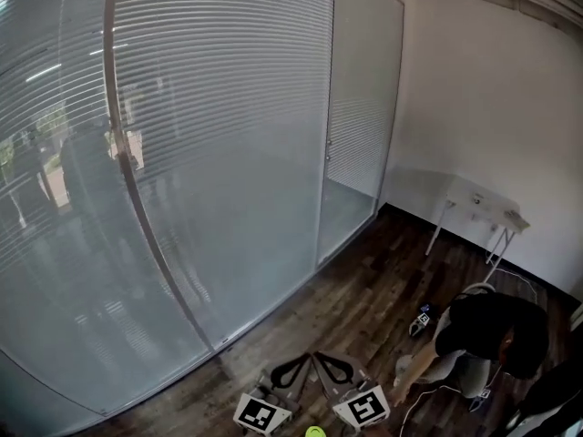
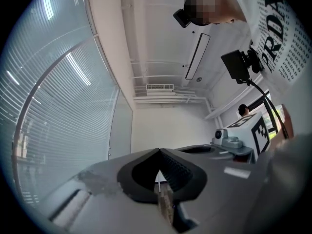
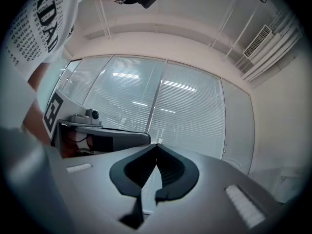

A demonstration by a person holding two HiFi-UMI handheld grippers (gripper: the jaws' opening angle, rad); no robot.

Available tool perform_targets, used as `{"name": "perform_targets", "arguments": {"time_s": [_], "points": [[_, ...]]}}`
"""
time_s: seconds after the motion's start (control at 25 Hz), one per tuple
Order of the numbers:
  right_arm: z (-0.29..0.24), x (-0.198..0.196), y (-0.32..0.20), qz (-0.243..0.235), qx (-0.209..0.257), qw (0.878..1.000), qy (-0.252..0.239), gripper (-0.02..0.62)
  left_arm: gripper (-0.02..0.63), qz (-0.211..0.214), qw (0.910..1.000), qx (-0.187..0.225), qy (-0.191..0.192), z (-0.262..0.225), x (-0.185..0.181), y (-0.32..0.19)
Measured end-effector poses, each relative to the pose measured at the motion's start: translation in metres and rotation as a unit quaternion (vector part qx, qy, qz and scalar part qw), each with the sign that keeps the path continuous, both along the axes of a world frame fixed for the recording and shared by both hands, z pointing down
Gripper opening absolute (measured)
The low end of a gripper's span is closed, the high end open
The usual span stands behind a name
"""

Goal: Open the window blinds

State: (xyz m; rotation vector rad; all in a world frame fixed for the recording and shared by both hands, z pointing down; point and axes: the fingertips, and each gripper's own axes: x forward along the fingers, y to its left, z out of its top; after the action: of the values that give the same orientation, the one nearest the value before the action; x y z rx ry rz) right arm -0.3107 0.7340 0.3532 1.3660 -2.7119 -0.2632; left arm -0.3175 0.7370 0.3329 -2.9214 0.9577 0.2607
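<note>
The left gripper (image 2: 159,150) and right gripper (image 3: 156,145) were both clenched on nothing, held side by side low above the floor (image 1: 364,299), evidently because no control had yet been approached. The window blinds (image 1: 228,107) hung fully lowered ahead, slats closed, well apart from both.

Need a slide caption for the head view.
Grey left gripper and right gripper, jaws shut, held low before closed white slatted window blinds.

I'm working in a bare office room. Ahead of my fingers (image 3: 169,172) stands a full-height glass partition wall (image 1: 346,218) with white horizontal slat blinds (image 1: 228,107). Below them is dark wood-plank floor (image 1: 364,299), to their right a small white folding table (image 1: 483,209).
</note>
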Motion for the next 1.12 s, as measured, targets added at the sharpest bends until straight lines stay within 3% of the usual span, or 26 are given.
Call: {"name": "perform_targets", "arguments": {"time_s": [0.16,0.44,0.6,0.8,0.96,1.12], "points": [[0.013,0.025,-0.01,-0.006,-0.014,1.0,0.006,0.008,-0.008,-0.003,1.0,-0.004,0.002,0.011,0.026,-0.015],[0.015,0.089,-0.078,0.0,-0.028,1.0,-0.009,0.008,-0.008,0.009,0.9998,-0.013,-0.011,0.012,0.09,-0.084],[0.011,0.105,-0.095,-0.008,-0.036,0.999,-0.013,0.008,-0.008,0.002,0.9988,-0.022,-0.043,0.016,0.105,-0.101],[0.014,0.124,-0.121,-0.011,-0.034,0.999,-0.02,0.008,-0.008,0.0,0.9994,-0.028,-0.021,0.016,0.125,-0.128],[0.012,0.13,-0.136,-0.014,-0.035,0.999,-0.022,0.008,-0.008,-0.002,0.9987,-0.026,-0.043,0.02,0.13,-0.143],[0.024,0.129,-0.157,-0.016,-0.037,0.999,-0.017,0.008,-0.008,-0.004,0.9988,-0.031,-0.038,0.032,0.128,-0.164]]}}
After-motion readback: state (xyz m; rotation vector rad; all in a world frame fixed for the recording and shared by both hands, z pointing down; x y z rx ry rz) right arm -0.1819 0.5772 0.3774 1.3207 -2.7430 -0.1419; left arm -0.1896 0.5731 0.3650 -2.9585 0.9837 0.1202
